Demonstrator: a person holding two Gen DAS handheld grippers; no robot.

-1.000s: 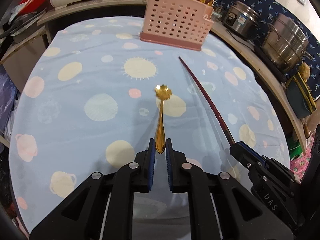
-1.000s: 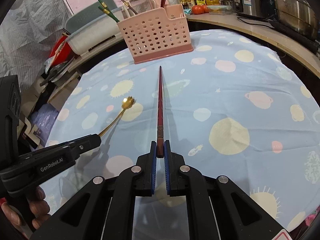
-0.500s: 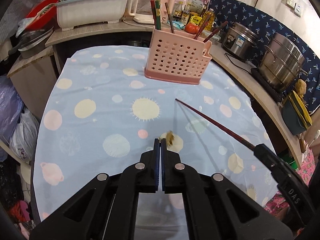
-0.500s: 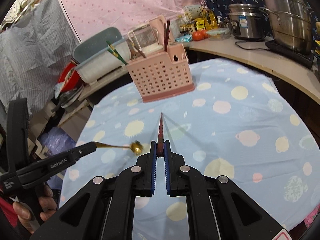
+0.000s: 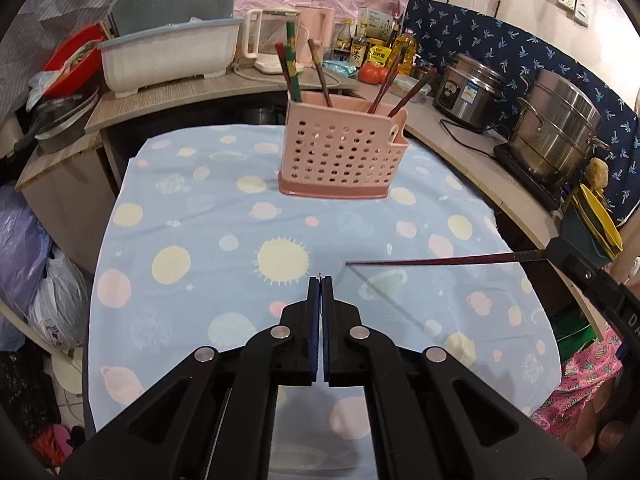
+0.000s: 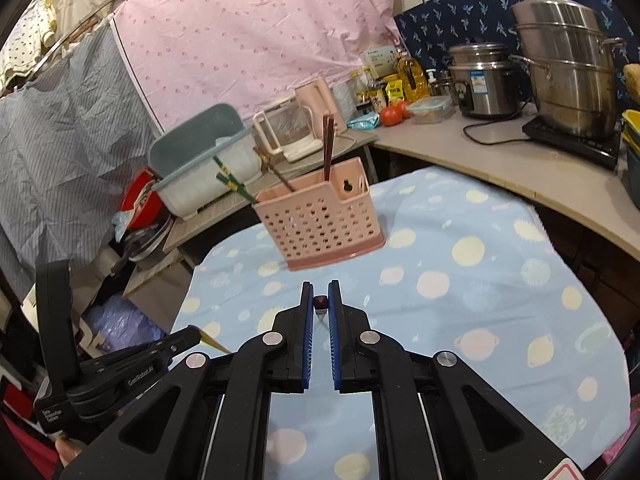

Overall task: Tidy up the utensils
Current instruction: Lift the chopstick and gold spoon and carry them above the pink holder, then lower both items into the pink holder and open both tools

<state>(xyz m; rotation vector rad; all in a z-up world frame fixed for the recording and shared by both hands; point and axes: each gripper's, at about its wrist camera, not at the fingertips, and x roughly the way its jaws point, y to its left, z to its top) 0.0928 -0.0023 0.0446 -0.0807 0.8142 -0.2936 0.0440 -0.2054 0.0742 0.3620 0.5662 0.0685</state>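
My left gripper is shut on a gold spoon, which shows here only as a thin sliver at the tips. In the right wrist view the left gripper is at the lower left, with the gold spoon sticking out of it above the cloth. My right gripper is shut on a dark red chopstick, seen end-on between the pads. In the left wrist view the right gripper holds the chopstick level over the table, pointing left. The pink perforated basket stands at the table's far side, with several chopsticks in it.
A blue cloth with planet prints covers the table. The counter behind carries a steel steamer pot, a rice cooker, a pale kettle, a grey dish bin, bottles and tomatoes. Plastic bags lie at the left.
The left gripper closed on the spoon, and both grippers rose off the cloth with their utensils. The chopstick now hangs level in the air, and the basket sits lower in both views.
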